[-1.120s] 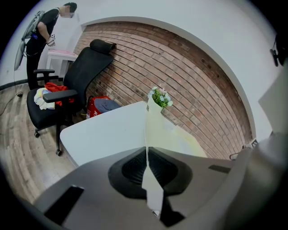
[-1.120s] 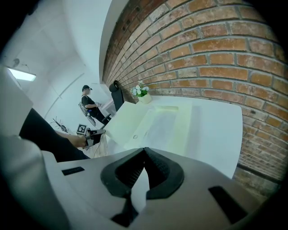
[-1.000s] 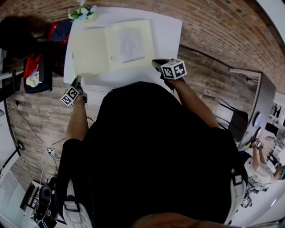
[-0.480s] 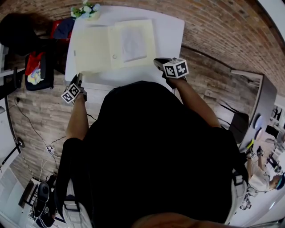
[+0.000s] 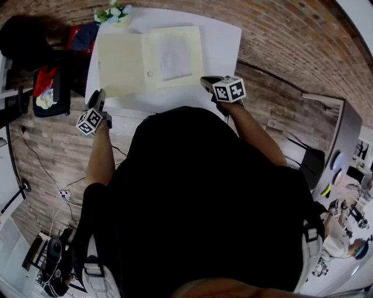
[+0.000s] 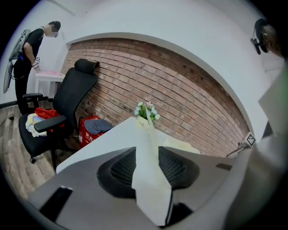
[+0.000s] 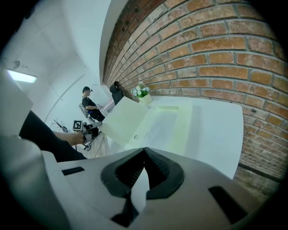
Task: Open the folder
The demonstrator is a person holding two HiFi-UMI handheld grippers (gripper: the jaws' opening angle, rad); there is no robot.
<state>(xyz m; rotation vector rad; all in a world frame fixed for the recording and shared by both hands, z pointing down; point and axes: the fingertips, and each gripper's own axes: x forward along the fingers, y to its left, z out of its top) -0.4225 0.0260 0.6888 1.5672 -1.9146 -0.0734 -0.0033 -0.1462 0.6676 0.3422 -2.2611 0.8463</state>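
Your left gripper (image 5: 99,96) has gone up since a second ago, and the folder's left cover (image 5: 119,64) has come up with it; your right gripper (image 5: 205,82) has stayed where it was.

The big white table (image 5: 221,41) stands by the brick wall; the pale yellow folder (image 5: 172,55) lies in the middle of it, already spread wide; the right half lies flat with a sheet of paper (image 5: 173,57) on it; the left cover is lifted at its near edge. A little bunch of flowers (image 5: 112,13) sits at the far corner, well apart from the folder; a small round button (image 5: 150,74) shows near the fold.

Your left tongs are letting go; the jaws are opening, and the thin edge of the cover stands between them, but the pads do not look like they press on it. Your right tongs are pinched together at the tips with nothing in them; they hover near the folder's near right corner.

I think the folder is light, thin and bendy, like card; it may slide on the smooth table and can crease if you squeeze hard. The best place to hold it looks like the free edge of the cover, close to a corner, with a soft pinch; once you let go, the cover may flop down.
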